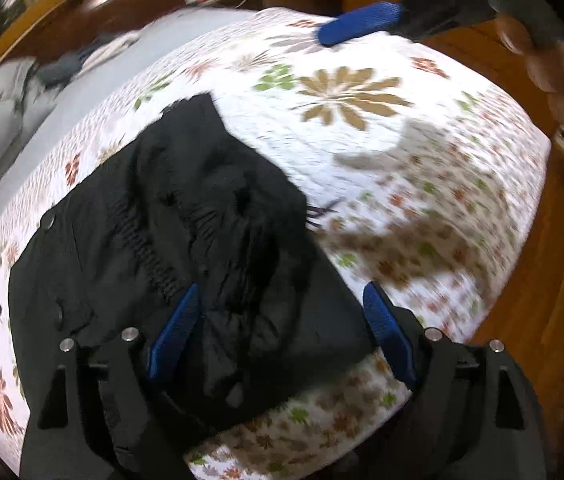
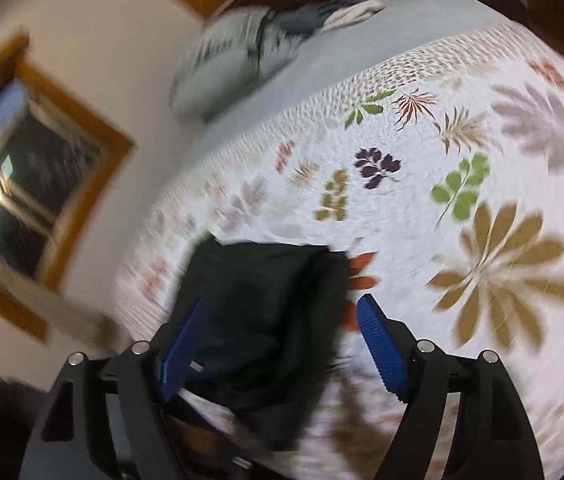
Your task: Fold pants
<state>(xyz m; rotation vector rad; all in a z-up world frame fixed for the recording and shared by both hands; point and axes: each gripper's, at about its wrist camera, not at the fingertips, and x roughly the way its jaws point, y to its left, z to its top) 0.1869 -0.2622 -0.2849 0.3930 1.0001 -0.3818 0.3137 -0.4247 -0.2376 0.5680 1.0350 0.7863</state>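
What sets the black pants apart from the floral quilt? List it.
The black pants are plain and dark; the floral quilt is white with coloured flowers. The pants lie bunched and creased in a small heap; the quilt is spread smooth across the bed. The pants rest on top, the quilt underneath. Both are fabric.

From the left gripper (image 1: 282,332) we looked steeply down, close over the black pants (image 1: 185,248); from the right gripper (image 2: 282,340) more shallowly. Both views shared the floral quilt (image 1: 362,152).
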